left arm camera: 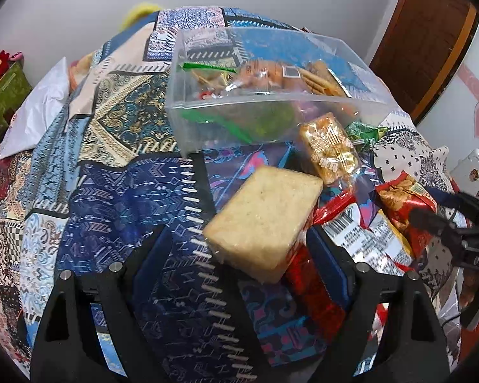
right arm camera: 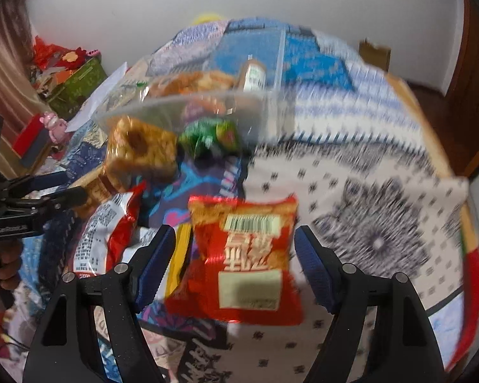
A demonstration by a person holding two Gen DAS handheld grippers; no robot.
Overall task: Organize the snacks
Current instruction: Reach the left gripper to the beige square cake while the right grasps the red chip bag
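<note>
Right tool (right arm camera: 234, 268) gapes around red snack bag (right arm camera: 239, 261), blurred.

Right wrist view's patterned cloth (right arm camera: 367, 223) motion-blurred

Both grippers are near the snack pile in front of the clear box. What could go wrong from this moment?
1. The pale cracker block sits between the open jaws of the left gripper, tilted on other packets; closing may push it away or crush it.
2. The red packet lies between the right gripper's wide jaws, and that view is blurred by motion, so the grasp may miss.
3. The clear box is already fairly full; added snacks could spill.
</note>
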